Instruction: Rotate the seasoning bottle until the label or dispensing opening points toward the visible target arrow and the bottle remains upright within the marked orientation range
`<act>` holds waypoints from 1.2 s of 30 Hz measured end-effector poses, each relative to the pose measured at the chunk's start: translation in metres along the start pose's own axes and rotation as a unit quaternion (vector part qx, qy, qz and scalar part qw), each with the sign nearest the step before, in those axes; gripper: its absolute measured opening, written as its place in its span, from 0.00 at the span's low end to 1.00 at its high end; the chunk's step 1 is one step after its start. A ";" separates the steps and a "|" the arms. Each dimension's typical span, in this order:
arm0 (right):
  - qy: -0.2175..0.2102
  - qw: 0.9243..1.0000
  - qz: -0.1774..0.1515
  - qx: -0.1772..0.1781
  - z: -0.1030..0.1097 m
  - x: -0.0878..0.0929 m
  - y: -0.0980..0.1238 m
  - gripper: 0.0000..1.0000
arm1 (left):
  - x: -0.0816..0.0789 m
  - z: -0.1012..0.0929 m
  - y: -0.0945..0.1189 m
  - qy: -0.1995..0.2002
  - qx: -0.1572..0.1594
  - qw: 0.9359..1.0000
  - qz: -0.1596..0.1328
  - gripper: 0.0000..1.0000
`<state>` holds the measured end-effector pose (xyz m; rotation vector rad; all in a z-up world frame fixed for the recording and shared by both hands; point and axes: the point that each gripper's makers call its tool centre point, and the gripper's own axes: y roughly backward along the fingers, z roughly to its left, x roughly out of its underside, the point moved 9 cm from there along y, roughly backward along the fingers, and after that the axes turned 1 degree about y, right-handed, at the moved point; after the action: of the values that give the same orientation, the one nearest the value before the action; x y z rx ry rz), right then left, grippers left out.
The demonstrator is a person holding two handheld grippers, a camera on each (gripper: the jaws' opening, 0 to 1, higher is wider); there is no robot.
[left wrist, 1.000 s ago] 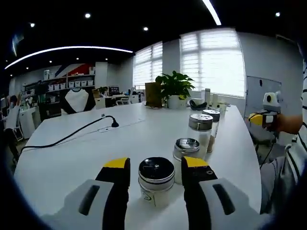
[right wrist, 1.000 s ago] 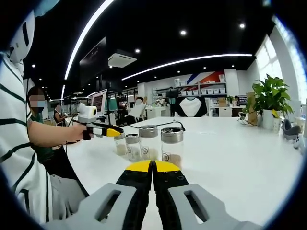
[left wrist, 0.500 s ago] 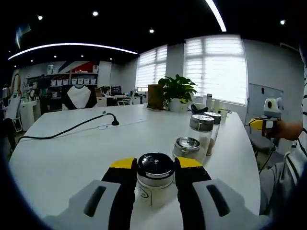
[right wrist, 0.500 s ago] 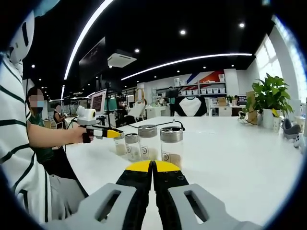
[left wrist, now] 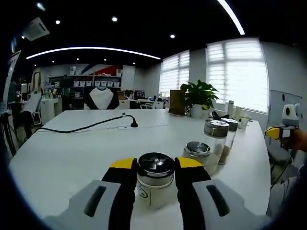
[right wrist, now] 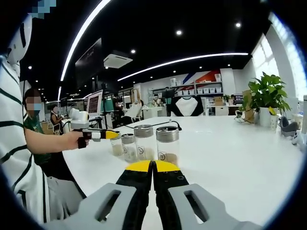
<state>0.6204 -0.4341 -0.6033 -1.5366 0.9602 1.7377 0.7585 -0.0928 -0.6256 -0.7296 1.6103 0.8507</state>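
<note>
A small glass seasoning bottle (left wrist: pixel 152 190) with a dark metal lid stands upright on the white table (left wrist: pixel 72 158). My left gripper (left wrist: pixel 155 163) is shut on it just below the lid, one yellow-tipped jaw on each side. The right gripper view shows that same left gripper (right wrist: pixel 106 135) from the side, held by a hand, over the end bottle (right wrist: pixel 116 146) of a row. My right gripper (right wrist: pixel 153 166) hovers low over the table with its jaws pressed together and nothing between them. It also appears at the far right as the right gripper (left wrist: pixel 276 132).
Three more lidded bottles (left wrist: pixel 197 150) (left wrist: pixel 215 131) (left wrist: pixel 230 126) stand in a row to the right of the held one. A black cable (left wrist: pixel 86 128) runs across the far left of the table. A potted plant (left wrist: pixel 199 96) stands at the back. A person in a striped shirt (right wrist: pixel 19 143) is at the left.
My left gripper's jaws have shut on the bottle. The left gripper view has since swung, so the background has shifted right while the bottle stays between the jaws. The right gripper is unchanged.
</note>
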 end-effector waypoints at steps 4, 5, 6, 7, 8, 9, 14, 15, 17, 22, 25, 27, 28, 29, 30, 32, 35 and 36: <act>-0.002 1.000 -0.006 0.003 -0.001 -0.001 0.000 0.00 | 0.001 -0.003 -0.002 0.015 -0.025 1.000 0.001 0.33; -0.001 1.000 -0.006 0.003 -0.001 -0.001 0.000 0.00 | 0.001 -0.003 -0.002 0.014 -0.026 1.000 0.001 0.33; -0.001 1.000 -0.005 0.002 -0.001 -0.001 0.000 0.00 | 0.001 -0.004 -0.002 0.014 -0.027 1.000 0.001 0.33; -0.001 1.000 -0.005 0.001 0.000 -0.001 0.000 0.00 | 0.002 -0.003 -0.004 0.013 -0.024 1.000 0.007 0.33; -0.002 1.000 -0.005 0.001 0.000 -0.001 0.001 0.00 | 0.004 -0.004 -0.004 0.014 -0.018 1.000 0.020 0.34; -0.001 1.000 -0.004 0.000 0.000 0.000 0.001 0.00 | 0.006 -0.004 -0.005 0.021 -0.009 0.999 0.029 0.37; -0.001 1.000 -0.006 0.000 -0.001 -0.002 0.001 0.00 | 0.000 -0.003 0.001 0.002 0.014 1.000 0.013 0.44; -0.001 1.000 -0.007 0.000 -0.001 -0.002 0.001 0.00 | -0.001 -0.003 0.001 -0.002 0.020 1.000 0.013 0.45; 0.000 1.000 -0.006 -0.003 -0.002 -0.002 0.000 0.00 | -0.004 -0.003 0.003 -0.024 0.043 0.999 0.019 0.46; 0.005 1.000 -0.006 -0.011 -0.002 -0.005 -0.003 0.00 | -0.013 0.000 0.002 -0.059 0.082 0.995 0.025 0.46; 0.008 1.000 -0.008 -0.015 -0.001 -0.006 -0.004 0.00 | -0.014 0.002 0.000 -0.058 0.094 0.994 0.030 0.44; 0.009 1.000 -0.008 -0.017 0.000 -0.007 -0.005 0.00 | -0.014 0.003 -0.001 -0.057 0.099 0.993 0.032 0.44; 0.009 1.000 -0.008 -0.017 0.000 -0.007 -0.005 0.00 | -0.013 0.003 -0.002 -0.056 0.101 0.993 0.035 0.45; 0.009 1.000 -0.007 -0.017 0.000 -0.006 -0.005 0.00 | -0.012 0.004 -0.003 -0.054 0.102 0.993 0.039 0.45; 0.009 1.000 -0.007 -0.017 0.000 -0.006 -0.005 0.00 | -0.010 0.004 -0.004 -0.049 0.108 0.992 0.046 0.45; 0.009 1.000 -0.006 -0.018 0.000 -0.006 -0.005 0.00 | -0.007 0.003 -0.005 -0.038 0.114 0.991 0.055 0.45; 0.010 1.000 -0.005 -0.018 0.000 -0.006 -0.005 0.00 | -0.005 0.003 -0.006 -0.043 0.108 0.992 0.058 0.43; 0.010 1.000 -0.005 -0.017 0.000 -0.006 -0.006 0.00 | -0.005 0.004 -0.006 -0.043 0.105 0.992 0.058 0.41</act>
<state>0.6257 -0.4311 -0.5982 -1.5813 0.9361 1.7436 0.7660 -0.0927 -0.6223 -0.4475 1.6471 0.7708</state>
